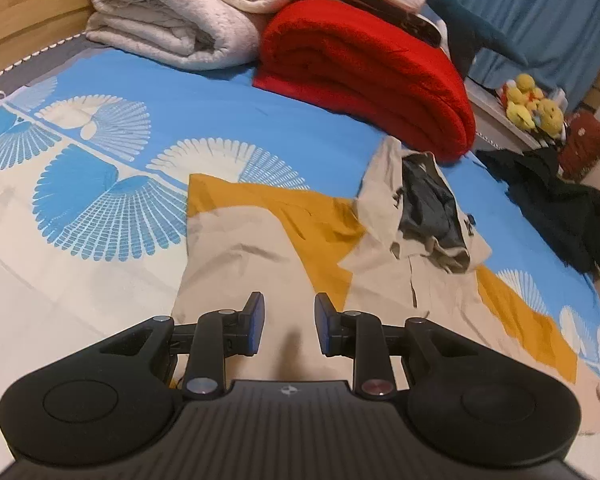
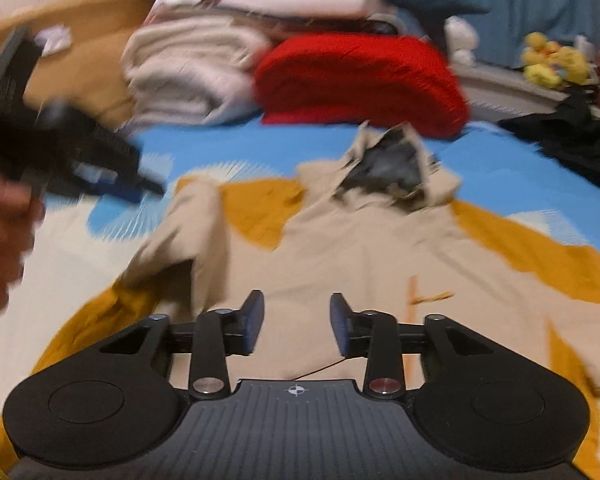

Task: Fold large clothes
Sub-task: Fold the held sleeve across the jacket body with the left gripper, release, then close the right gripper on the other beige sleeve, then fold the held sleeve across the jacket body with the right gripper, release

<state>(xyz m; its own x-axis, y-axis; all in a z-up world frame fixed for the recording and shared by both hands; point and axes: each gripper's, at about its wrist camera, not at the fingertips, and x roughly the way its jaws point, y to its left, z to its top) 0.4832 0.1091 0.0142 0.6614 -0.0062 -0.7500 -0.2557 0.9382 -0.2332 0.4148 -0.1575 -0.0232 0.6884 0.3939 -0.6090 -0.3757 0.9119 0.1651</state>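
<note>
A beige and mustard-yellow jacket (image 1: 260, 248) lies spread on the bed, its hood with dark lining (image 1: 432, 208) at the far end. In the left wrist view one sleeve is folded across the body. My left gripper (image 1: 289, 324) is open and empty, just above the beige cloth. My right gripper (image 2: 296, 322) is open and empty over the jacket's (image 2: 340, 248) body. The right wrist view is blurred; it shows my left gripper's body (image 2: 72, 152) in a hand at the left, above the folded sleeve (image 2: 180, 236).
The bed has a blue and white patterned sheet (image 1: 100, 160). A folded red blanket (image 1: 372, 76) and a white blanket (image 1: 172, 20) are stacked at the headboard. A black garment (image 1: 560, 208) lies at the right edge. Yellow plush toys (image 1: 532, 104) sit on a shelf beyond.
</note>
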